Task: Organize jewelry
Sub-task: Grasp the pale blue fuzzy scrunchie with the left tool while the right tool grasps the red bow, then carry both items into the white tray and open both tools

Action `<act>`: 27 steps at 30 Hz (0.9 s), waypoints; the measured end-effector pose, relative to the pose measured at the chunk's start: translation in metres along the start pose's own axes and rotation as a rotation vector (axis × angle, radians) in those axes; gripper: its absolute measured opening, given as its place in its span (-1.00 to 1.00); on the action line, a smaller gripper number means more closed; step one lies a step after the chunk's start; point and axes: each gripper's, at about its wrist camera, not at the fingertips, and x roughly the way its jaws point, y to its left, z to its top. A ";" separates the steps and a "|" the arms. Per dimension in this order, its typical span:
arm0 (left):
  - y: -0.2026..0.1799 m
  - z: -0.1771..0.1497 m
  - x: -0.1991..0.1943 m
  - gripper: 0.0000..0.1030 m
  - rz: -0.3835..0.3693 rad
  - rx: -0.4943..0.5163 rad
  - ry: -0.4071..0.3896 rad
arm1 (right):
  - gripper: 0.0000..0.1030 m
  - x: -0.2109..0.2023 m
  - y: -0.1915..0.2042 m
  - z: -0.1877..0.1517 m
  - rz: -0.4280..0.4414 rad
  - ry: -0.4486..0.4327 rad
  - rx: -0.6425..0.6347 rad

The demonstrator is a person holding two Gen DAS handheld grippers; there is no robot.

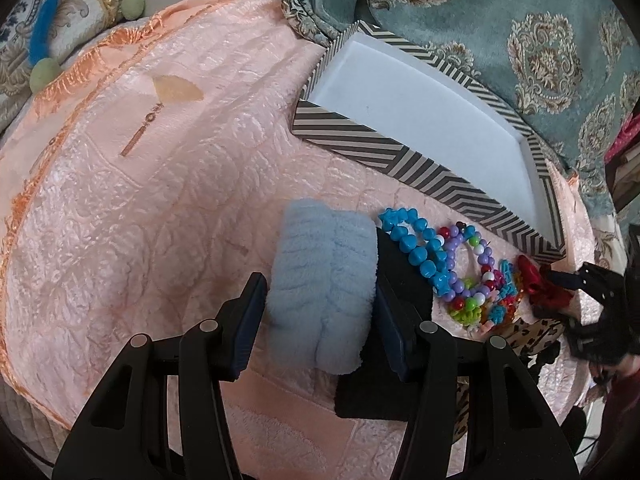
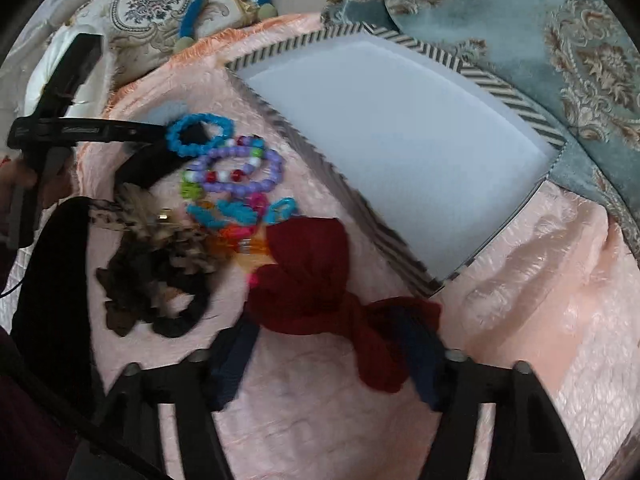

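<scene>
My left gripper (image 1: pixel 320 280) is shut on a fluffy light-blue band (image 1: pixel 320 292), with a pad on each side of it. A black band (image 1: pixel 384 372) lies under it. A blue bead bracelet (image 1: pixel 416 248) (image 2: pixel 200 136), a purple bead bracelet (image 1: pixel 456 256) (image 2: pixel 240 172) and small bright hair ties (image 2: pixel 236 212) sit beside it. In the blurred right wrist view, my right gripper (image 2: pixel 328 320) has a dark red bow (image 2: pixel 308 264) (image 1: pixel 532 276) between its fingers, and the cloth touches both. The striped box (image 1: pixel 400 160) (image 2: pixel 512 92) has bare white foam inside.
A leopard-print scrunchie (image 2: pixel 152 240) and a black scrunchie (image 2: pixel 180 320) lie left of the bow. Everything rests on a peach quilted cover (image 1: pixel 140 200). A teal patterned blanket (image 1: pixel 520 40) lies behind the box. A cushion with blue cords (image 1: pixel 40 20) is at the far left.
</scene>
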 end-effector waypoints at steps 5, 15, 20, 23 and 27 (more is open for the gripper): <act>-0.007 -0.001 0.002 -0.22 0.003 0.039 -0.010 | -0.32 -0.001 -0.008 -0.008 0.018 -0.049 0.060; -0.002 -0.004 -0.030 -0.49 -0.024 0.035 -0.086 | -0.63 -0.043 0.018 -0.028 -0.008 -0.159 0.192; -0.002 0.004 -0.055 -0.49 -0.028 0.039 -0.140 | -0.63 -0.059 0.028 -0.021 -0.013 -0.214 0.253; -0.010 0.015 -0.066 -0.49 -0.039 0.056 -0.172 | -0.63 -0.065 0.025 -0.012 -0.018 -0.231 0.303; -0.024 0.036 -0.068 -0.49 -0.050 0.082 -0.197 | -0.63 -0.069 0.014 0.003 -0.060 -0.247 0.364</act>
